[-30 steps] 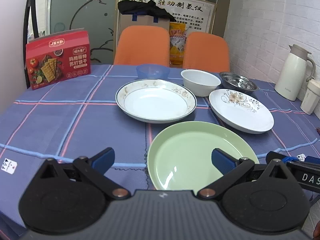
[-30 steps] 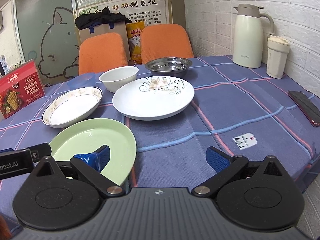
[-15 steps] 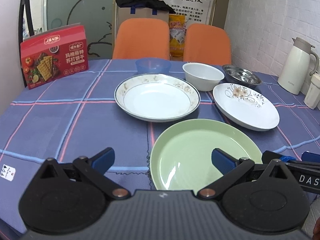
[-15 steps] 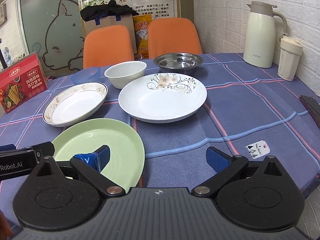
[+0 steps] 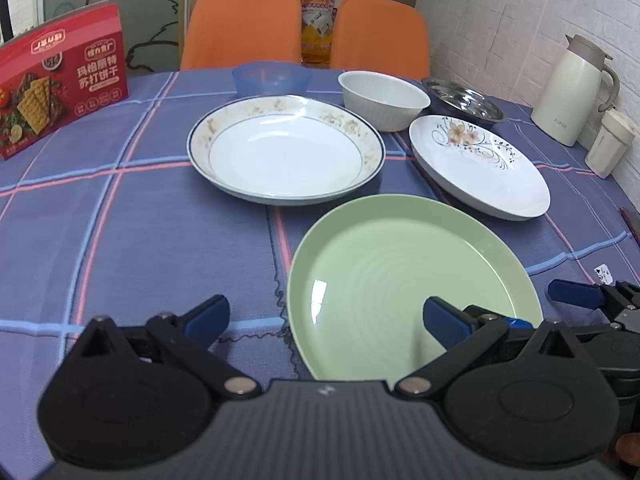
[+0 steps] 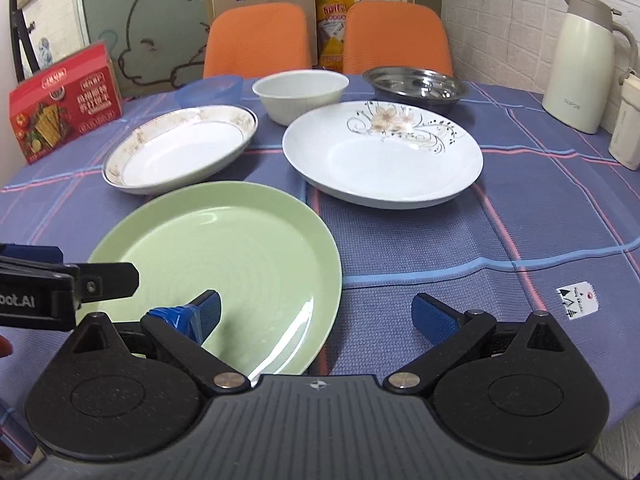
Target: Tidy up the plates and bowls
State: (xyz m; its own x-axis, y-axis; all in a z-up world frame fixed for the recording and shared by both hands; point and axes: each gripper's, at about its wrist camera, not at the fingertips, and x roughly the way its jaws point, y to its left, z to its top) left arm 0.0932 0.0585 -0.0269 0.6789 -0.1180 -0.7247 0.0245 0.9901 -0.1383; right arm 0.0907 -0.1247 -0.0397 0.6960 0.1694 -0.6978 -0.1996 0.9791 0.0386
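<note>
Near rim of green plate [image 5: 400, 280] hidden behind both claws. Left claw [image 5: 324, 318] and right claw [image 6: 316, 314] gape wide, gripping nothing. Plaid-clothed tabletop [image 5: 140, 240]; white brick wall [image 5: 500, 20].

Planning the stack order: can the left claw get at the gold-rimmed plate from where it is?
Probably yes. The left claw is open, and only bare tablecloth lies between it and the gold-rimmed plate; the green plate sits off to its right.
</note>
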